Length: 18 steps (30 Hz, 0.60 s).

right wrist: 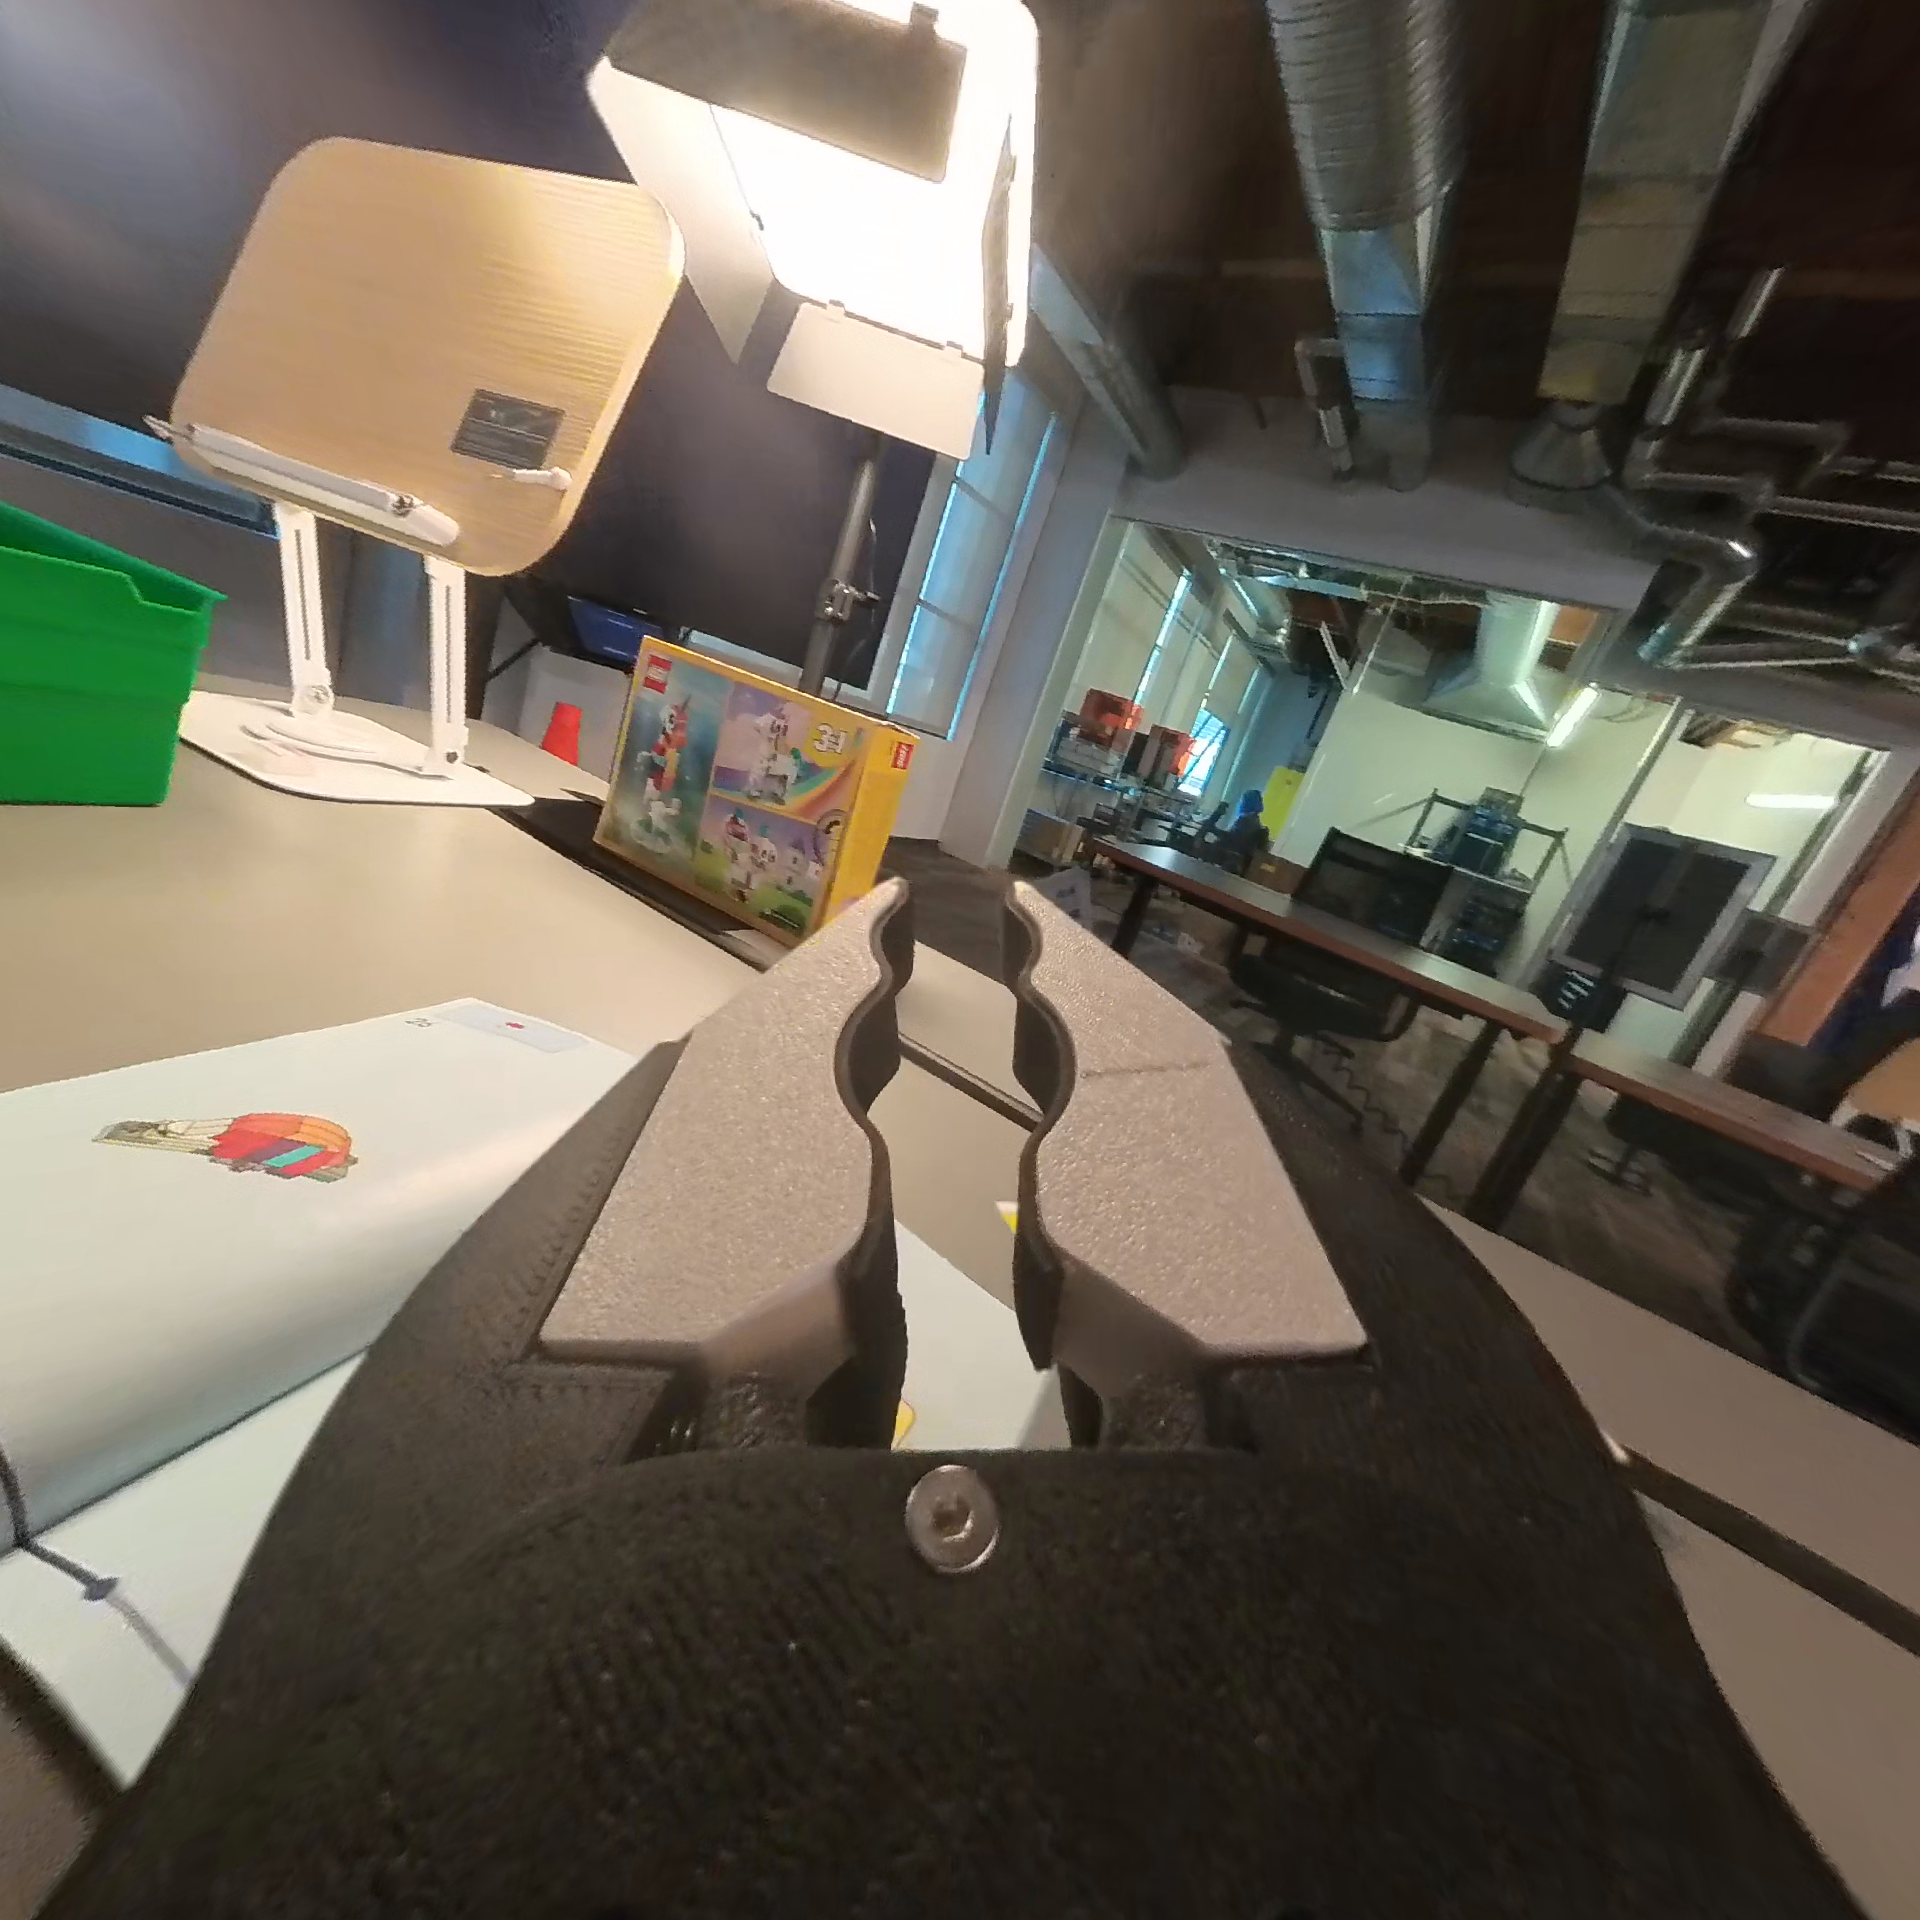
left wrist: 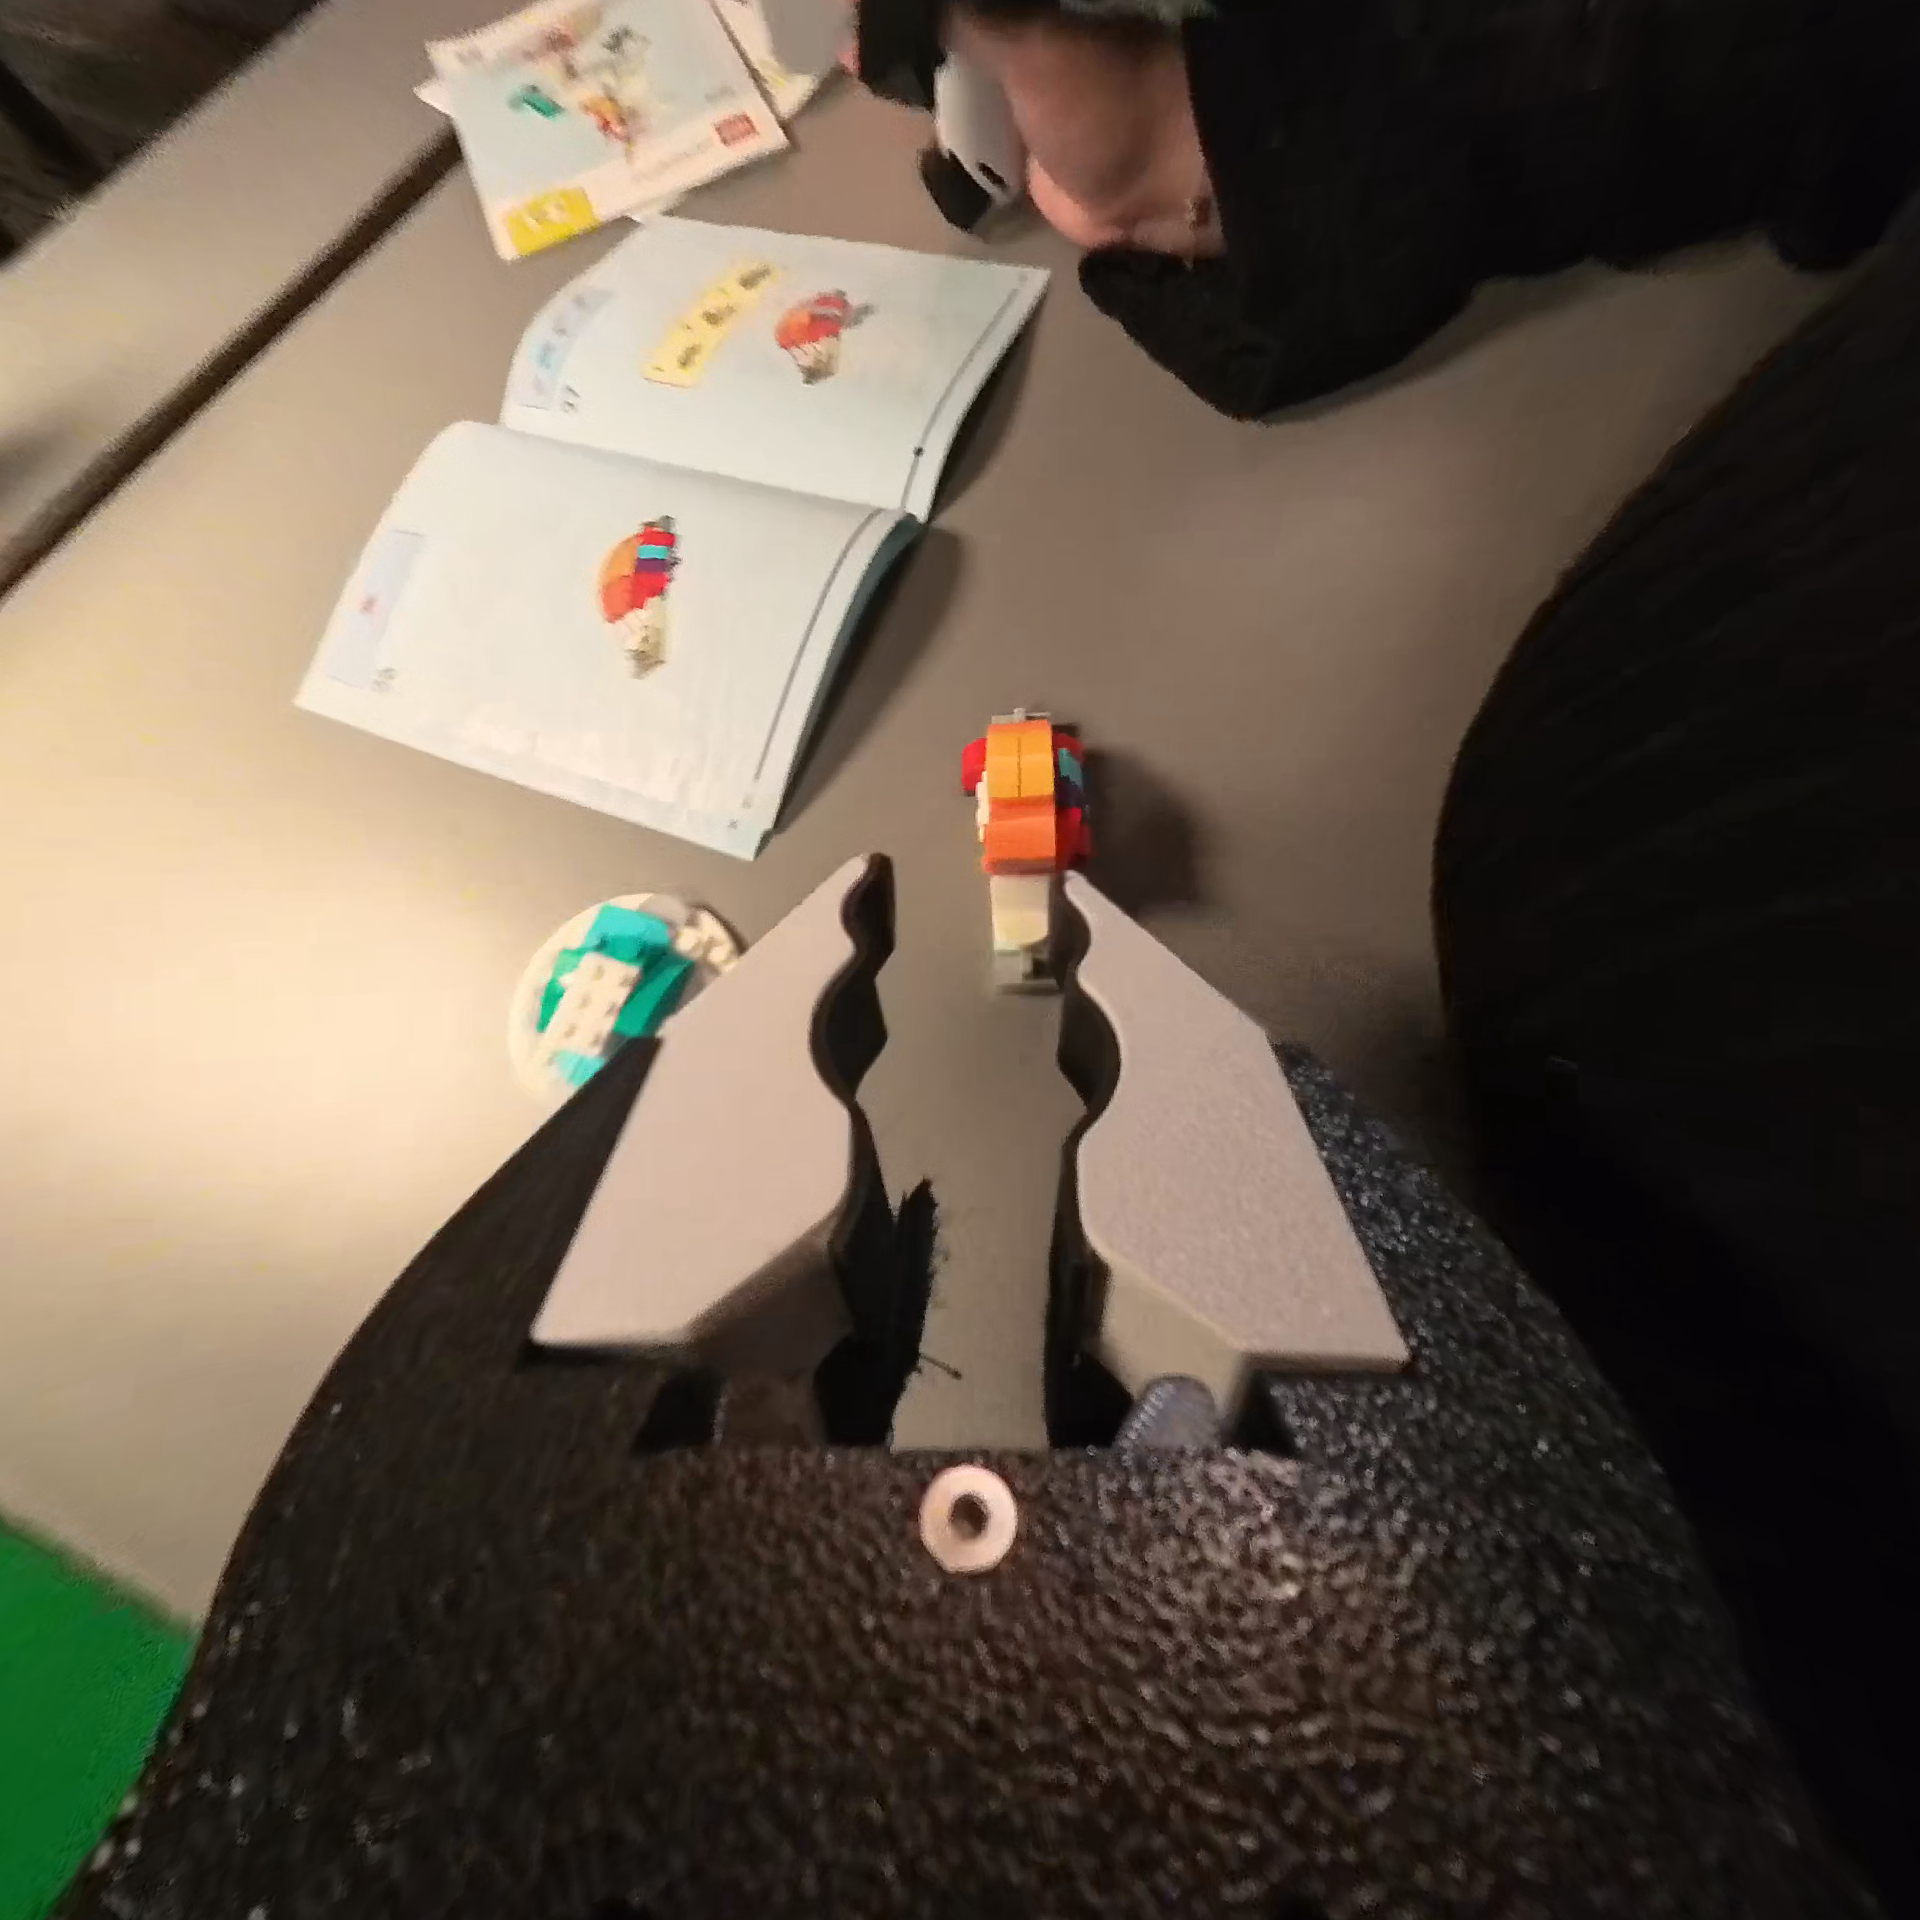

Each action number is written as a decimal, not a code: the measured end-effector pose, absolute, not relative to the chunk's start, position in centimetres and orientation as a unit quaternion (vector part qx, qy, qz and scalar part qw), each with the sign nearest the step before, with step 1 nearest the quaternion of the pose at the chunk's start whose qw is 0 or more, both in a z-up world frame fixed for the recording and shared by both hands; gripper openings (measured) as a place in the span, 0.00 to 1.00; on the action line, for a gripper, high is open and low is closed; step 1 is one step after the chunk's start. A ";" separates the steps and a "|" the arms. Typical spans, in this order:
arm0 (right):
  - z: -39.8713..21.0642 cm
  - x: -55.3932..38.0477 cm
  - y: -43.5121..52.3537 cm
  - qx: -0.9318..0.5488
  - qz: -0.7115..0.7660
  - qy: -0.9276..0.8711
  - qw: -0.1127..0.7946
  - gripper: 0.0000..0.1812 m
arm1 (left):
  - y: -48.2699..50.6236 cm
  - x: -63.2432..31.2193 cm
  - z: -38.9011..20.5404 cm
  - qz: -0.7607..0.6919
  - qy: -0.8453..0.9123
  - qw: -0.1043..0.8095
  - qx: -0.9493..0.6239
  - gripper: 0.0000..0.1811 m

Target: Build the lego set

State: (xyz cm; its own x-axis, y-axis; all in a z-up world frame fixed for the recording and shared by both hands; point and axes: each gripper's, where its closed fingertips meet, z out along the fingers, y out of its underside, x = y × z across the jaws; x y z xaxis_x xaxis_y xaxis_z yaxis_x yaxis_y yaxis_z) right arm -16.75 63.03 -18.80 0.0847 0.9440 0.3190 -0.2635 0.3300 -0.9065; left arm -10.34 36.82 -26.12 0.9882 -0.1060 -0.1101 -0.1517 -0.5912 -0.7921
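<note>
A small lego model (left wrist: 1023, 805) with orange, red and purple bricks on a pale stem lies on its side on the grey table (left wrist: 208, 935). My left gripper (left wrist: 977, 894) is open just above it. The pale stem end lies between the fingertips, close to the right finger (left wrist: 1164, 1039). A teal and white lego build (left wrist: 608, 987) sits on a round pale plate left of the left finger. An open instruction booklet (left wrist: 623, 613) lies beyond it and also shows in the right wrist view (right wrist: 260, 1195). My right gripper (right wrist: 958, 914) is slightly open, empty, and points out over the table's edge.
A person's hand and dark sleeve (left wrist: 1247, 208) rest at the far end by more booklets (left wrist: 613, 114). A green bin (right wrist: 83, 675), a wooden book stand (right wrist: 416, 353), a yellow lego box (right wrist: 758, 810) and a bright light panel (right wrist: 862, 208) stand on the table. There is about 30 cm between the tips of the two grippers.
</note>
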 end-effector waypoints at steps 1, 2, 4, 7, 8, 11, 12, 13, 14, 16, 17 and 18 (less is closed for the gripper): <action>-18.8 -16.7 63.3 -0.351 0.460 -0.489 0.653 0.08 | 36.0 -10.7 -25.2 0.035 0.061 0.456 -0.887 0.15; -18.8 -16.7 63.6 -0.355 0.455 -0.487 0.656 0.08 | 35.1 -11.1 -24.3 0.045 0.049 0.466 -0.882 0.15; -18.9 -16.7 63.9 -0.360 0.442 -0.486 0.663 0.08 | 33.2 -12.0 -22.4 0.061 0.021 0.485 -0.872 0.14; -19.1 -16.8 64.6 -0.371 0.415 -0.482 0.676 0.08 | 29.7 -13.8 -19.9 0.090 -0.024 0.499 -0.861 0.14; -19.1 -16.8 64.9 -0.374 0.408 -0.480 0.681 0.08 | 28.4 -14.6 -19.3 0.107 -0.038 0.497 -0.860 0.14; -19.0 -16.7 65.9 -0.388 0.389 -0.467 0.693 0.08 | 23.9 -17.2 -18.4 0.165 -0.077 0.475 -0.861 0.15; -19.0 -16.6 66.4 -0.394 0.382 -0.461 0.697 0.08 | 22.4 -18.0 -18.2 0.182 -0.087 0.465 -0.862 0.15; -19.0 -16.5 66.8 -0.399 0.375 -0.457 0.701 0.08 | 21.0 -18.9 -18.0 0.198 -0.098 0.457 -0.862 0.15; -19.0 -16.5 67.1 -0.403 0.368 -0.454 0.704 0.09 | 19.9 -19.6 -17.6 0.211 -0.108 0.456 -0.858 0.20; -19.1 -16.4 67.7 -0.410 0.348 -0.450 0.713 0.09 | 18.3 -20.9 -15.7 0.227 -0.132 0.488 -0.832 0.23; -19.1 -16.4 68.0 -0.412 0.338 -0.449 0.717 0.09 | 17.5 -21.5 -14.7 0.232 -0.147 0.506 -0.818 0.23; -19.1 -16.3 68.3 -0.416 0.328 -0.446 0.721 0.09 | 16.6 -22.3 -14.0 0.240 -0.163 0.516 -0.806 0.23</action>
State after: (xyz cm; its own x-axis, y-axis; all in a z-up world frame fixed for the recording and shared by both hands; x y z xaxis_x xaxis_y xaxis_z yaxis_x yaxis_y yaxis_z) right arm -16.30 68.31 -19.13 0.3864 0.8444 0.3709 -0.1025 0.4390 -0.8926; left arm -22.33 16.57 -13.98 0.8324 0.5094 -0.2183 0.0148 -0.4141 -0.9101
